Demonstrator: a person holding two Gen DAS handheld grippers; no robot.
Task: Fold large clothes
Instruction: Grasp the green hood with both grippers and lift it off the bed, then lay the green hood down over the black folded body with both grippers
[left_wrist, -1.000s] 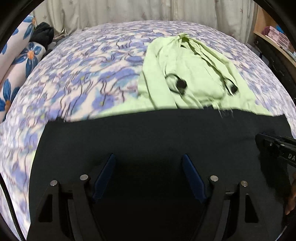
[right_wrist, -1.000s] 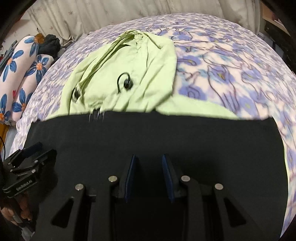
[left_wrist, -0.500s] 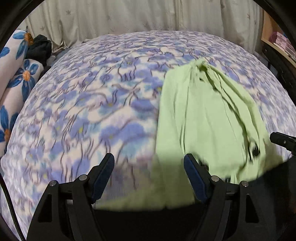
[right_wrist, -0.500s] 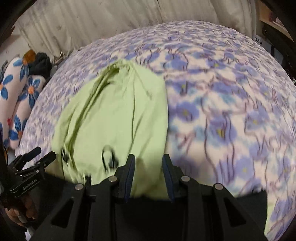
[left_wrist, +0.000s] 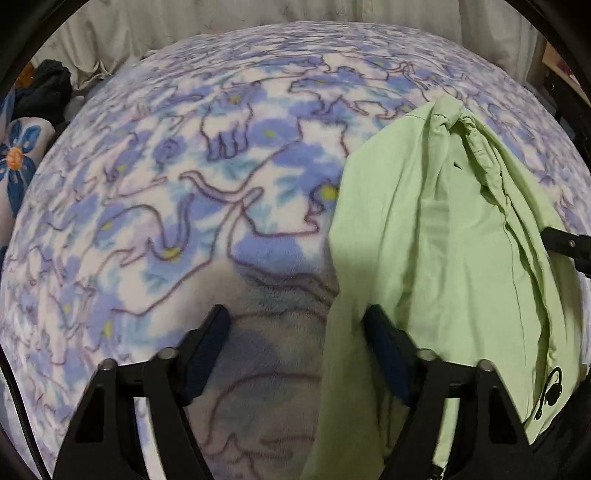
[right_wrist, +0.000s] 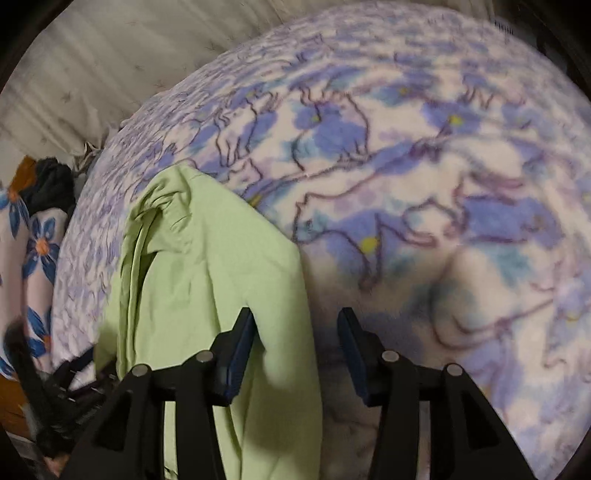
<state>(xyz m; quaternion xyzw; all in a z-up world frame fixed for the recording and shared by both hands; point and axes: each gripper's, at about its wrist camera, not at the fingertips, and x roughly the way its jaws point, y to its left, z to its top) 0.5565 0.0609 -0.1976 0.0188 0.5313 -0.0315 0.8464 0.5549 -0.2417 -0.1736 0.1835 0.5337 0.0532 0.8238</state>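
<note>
A light green jacket (left_wrist: 443, 258) lies in a long folded strip on the bed, with black cord toggles near its low right corner. In the left wrist view it fills the right half. My left gripper (left_wrist: 295, 332) is open and empty, low over the bed, straddling the jacket's left edge. In the right wrist view the jacket (right_wrist: 207, 280) lies at the left. My right gripper (right_wrist: 295, 332) is open and empty, straddling the jacket's right edge. The right gripper's tip also shows at the right edge of the left wrist view (left_wrist: 569, 247).
The bed is covered by a blue and white floral fleece blanket (left_wrist: 184, 184). Floral pillows (right_wrist: 33, 251) and a dark bundle (left_wrist: 44, 92) lie at the far left. Pale curtains (right_wrist: 110, 74) hang behind the bed.
The black garment that filled the lower part of both views is gone from sight. Both grippers moved forward over the green jacket. The right gripper's jaws opened from a narrow gap.
</note>
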